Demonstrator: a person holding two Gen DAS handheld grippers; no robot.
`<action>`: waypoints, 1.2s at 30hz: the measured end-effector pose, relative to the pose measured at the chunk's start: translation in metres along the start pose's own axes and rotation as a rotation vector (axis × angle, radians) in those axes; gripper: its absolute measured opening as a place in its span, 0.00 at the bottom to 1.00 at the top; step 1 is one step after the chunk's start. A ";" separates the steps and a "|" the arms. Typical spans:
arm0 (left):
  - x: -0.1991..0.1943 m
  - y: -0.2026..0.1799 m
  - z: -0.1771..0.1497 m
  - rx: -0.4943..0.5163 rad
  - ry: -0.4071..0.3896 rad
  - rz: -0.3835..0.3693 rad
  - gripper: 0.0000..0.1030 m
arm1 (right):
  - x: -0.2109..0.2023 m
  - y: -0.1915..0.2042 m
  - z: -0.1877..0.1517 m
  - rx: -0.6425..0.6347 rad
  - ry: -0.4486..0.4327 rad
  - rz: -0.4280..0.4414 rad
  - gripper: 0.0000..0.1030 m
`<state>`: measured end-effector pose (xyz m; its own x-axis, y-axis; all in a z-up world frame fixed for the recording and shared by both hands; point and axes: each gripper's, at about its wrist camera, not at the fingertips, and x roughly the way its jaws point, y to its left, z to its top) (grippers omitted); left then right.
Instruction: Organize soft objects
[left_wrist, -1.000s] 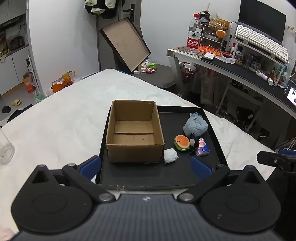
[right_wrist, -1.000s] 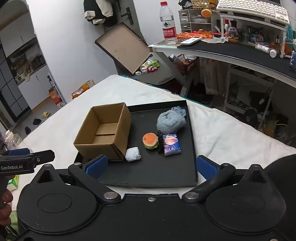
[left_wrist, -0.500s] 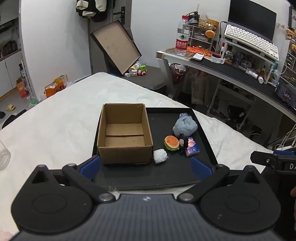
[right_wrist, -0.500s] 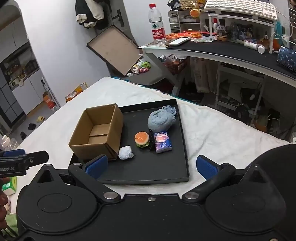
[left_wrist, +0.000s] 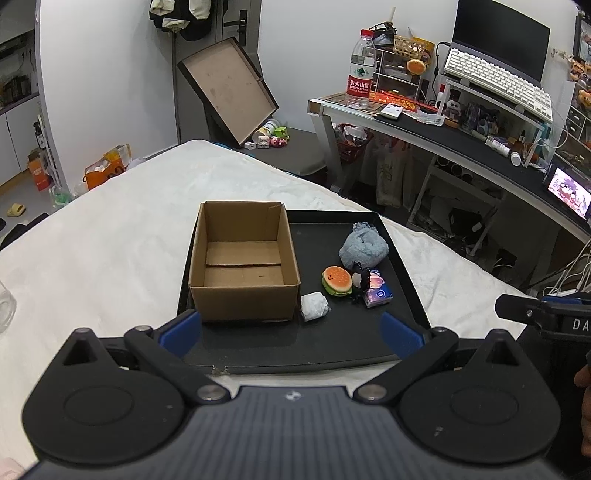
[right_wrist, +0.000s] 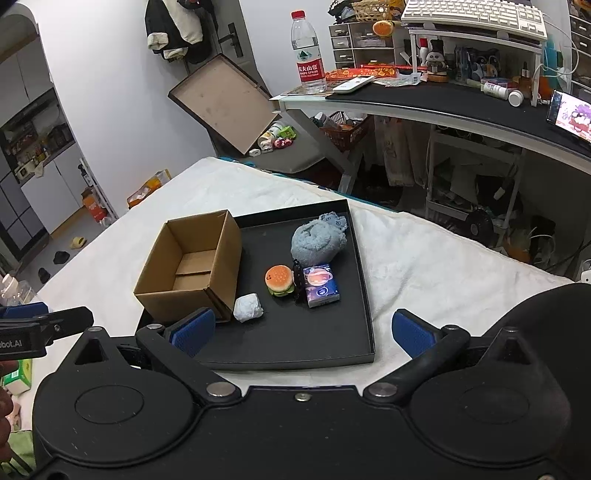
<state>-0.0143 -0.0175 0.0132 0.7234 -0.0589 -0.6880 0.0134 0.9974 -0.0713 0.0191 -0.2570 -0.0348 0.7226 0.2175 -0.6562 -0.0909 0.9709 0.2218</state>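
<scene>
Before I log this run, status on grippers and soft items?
Left gripper open, right gripper open, both empty. Brown cardboard box empty on black tray. Grey-blue plush, burger squishy, white wad beside it. Nothing blocking.

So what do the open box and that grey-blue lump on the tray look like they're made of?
Box: plain brown corrugated cardboard, matte, with folded flaps on its floor. Lump: seemingly fuzzy terry or fleece cloth, judging by its nubby, bunched folds.
</scene>
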 end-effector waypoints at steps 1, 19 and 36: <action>0.000 0.001 0.001 -0.002 0.001 0.000 1.00 | 0.000 0.000 0.000 -0.002 -0.001 -0.001 1.00; -0.005 -0.001 0.002 0.008 -0.009 -0.002 1.00 | -0.003 0.002 0.000 -0.006 -0.024 -0.007 1.00; -0.007 -0.002 0.002 0.016 -0.008 0.000 1.00 | -0.006 0.007 -0.001 -0.020 -0.033 -0.008 1.00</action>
<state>-0.0177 -0.0193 0.0200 0.7288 -0.0586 -0.6823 0.0245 0.9979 -0.0595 0.0138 -0.2513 -0.0297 0.7454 0.2066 -0.6338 -0.0985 0.9745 0.2017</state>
